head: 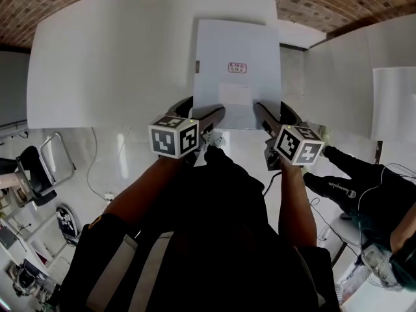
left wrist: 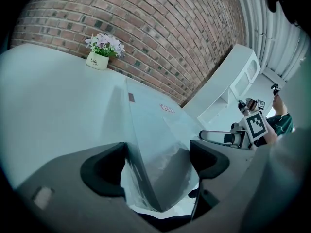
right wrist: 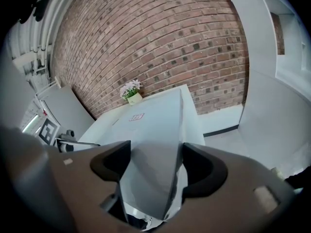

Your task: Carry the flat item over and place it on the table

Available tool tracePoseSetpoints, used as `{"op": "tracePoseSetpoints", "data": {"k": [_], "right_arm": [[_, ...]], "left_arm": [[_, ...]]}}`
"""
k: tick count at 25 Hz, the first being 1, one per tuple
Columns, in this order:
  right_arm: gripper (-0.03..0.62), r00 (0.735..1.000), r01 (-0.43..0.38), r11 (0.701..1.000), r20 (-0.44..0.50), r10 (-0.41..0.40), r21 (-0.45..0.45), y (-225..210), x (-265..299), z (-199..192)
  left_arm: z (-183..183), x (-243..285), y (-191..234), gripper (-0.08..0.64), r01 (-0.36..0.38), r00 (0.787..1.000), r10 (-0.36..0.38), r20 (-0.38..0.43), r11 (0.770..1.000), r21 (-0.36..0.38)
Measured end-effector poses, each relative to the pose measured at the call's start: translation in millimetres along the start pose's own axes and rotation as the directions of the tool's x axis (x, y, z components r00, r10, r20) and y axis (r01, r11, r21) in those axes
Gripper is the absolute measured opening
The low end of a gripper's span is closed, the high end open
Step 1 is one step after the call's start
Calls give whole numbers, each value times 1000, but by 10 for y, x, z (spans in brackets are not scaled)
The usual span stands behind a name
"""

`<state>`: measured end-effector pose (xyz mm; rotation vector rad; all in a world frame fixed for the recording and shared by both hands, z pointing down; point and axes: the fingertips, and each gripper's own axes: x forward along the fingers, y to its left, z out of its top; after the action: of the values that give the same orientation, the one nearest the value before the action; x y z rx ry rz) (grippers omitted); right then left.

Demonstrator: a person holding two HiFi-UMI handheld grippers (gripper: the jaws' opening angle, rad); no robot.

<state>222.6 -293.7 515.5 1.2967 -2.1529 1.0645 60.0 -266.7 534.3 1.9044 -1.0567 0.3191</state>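
**Two-gripper carry of the item to the table.** The item (head: pixel 237 77), a flat white sheet-like pack with a small red label (head: pixel 237 68), is being held out over the white table (head: pixel 110 64). No view is showing whether its far edge is touching the surface.

The left gripper (head: pixel 205 117) and the right gripper (head: pixel 272 121) are pinching it side by side along its near edge only. In the left gripper view the jaws are closing on one near corner (left wrist: pixel 155 144), where crinkled clear film (left wrist: pixel 133 188) is bunching. In the right gripper view the jaws are clamping the other corner (right wrist: pixel 155 130) in the same way.

**Risks (judged).**
- The whole sheet is hanging forward of the two grips, so it is likely sagging or levering against the jaws.
- The film looks slick, so a corner may be creeping out.
- If one gripper lets go first, the item would swing and land skewed.
- If it is let go with the near edge short of the table, it could slide to the floor.

**Containers.** A small white pot (left wrist: pixel 97 61) at the table's far edge, by the brick wall, is holding pale lilac flowers (left wrist: pixel 106 42). It is standing well apart from the item.
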Motion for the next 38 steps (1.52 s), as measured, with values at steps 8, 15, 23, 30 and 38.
{"op": "tracePoseSetpoints", "data": {"k": [8, 15, 23, 30, 38], "right_arm": [[339, 1000, -10, 1000, -17, 10, -3, -109, 97, -49], [342, 999, -19, 1000, -36, 19, 11, -157, 174, -118], [341, 997, -2, 1000, -73, 2, -9, -171, 233, -250], [337, 994, 29, 999, -102, -31, -30, -174, 296, -363], [336, 992, 80, 994, -96, -87, -74, -179, 331, -374]], "left_arm": [[-57, 99, 51, 433, -15, 1000, 15, -7, 1000, -16], [-106, 158, 97, 433, -17, 999, 17, -32, 1000, 1], [-209, 201, 172, 431, -22, 996, 24, -80, 999, 36], [-288, 235, 262, 430, -18, 994, 25, -110, 998, 66], [-315, 269, 333, 430, 6, 993, 4, -120, 997, 77]]}}
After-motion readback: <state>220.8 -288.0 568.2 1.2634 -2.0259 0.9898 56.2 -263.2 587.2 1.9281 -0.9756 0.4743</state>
